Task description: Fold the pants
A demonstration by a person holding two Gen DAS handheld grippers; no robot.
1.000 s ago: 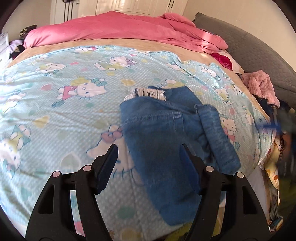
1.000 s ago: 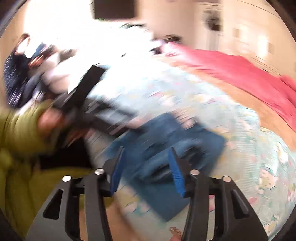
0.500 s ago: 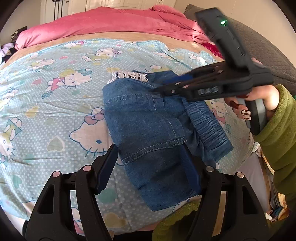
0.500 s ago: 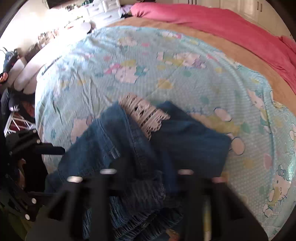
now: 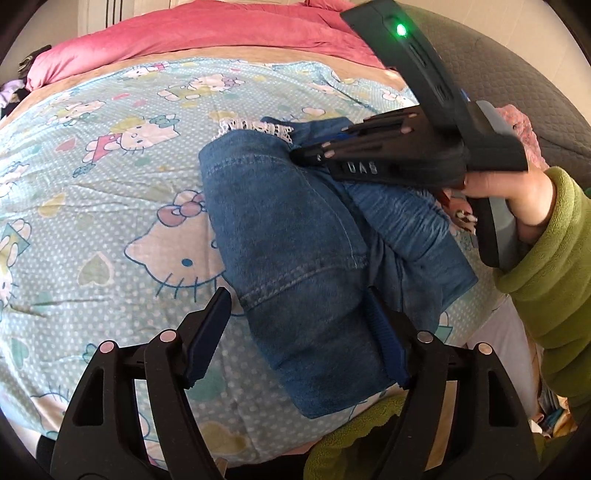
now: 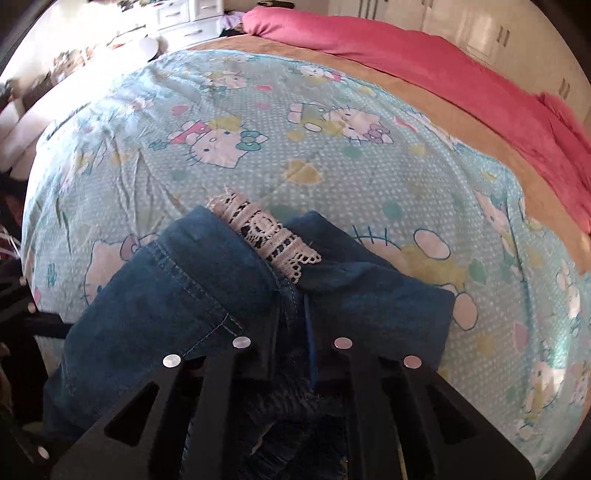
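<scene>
Blue denim pants (image 5: 295,251) with a white lace hem (image 5: 255,127) lie folded in a bundle on the Hello Kitty bedsheet (image 5: 110,184), near the bed's front right edge. My left gripper (image 5: 299,332) is open, its fingers either side of the bundle's near end. My right gripper (image 5: 306,157) reaches in from the right over the far part of the pants. In the right wrist view the right gripper (image 6: 293,306) is shut on a fold of the pants (image 6: 166,302), just below the lace hem (image 6: 266,236).
A pink duvet (image 5: 221,33) lies across the far side of the bed, also in the right wrist view (image 6: 424,59). A grey quilted headboard (image 5: 517,74) stands at the right. White drawers (image 6: 184,14) stand beyond the bed's left side.
My right gripper has come down onto the pants and closed on a fold near the lace hem. My left gripper has moved in closer, still open around the near end.
</scene>
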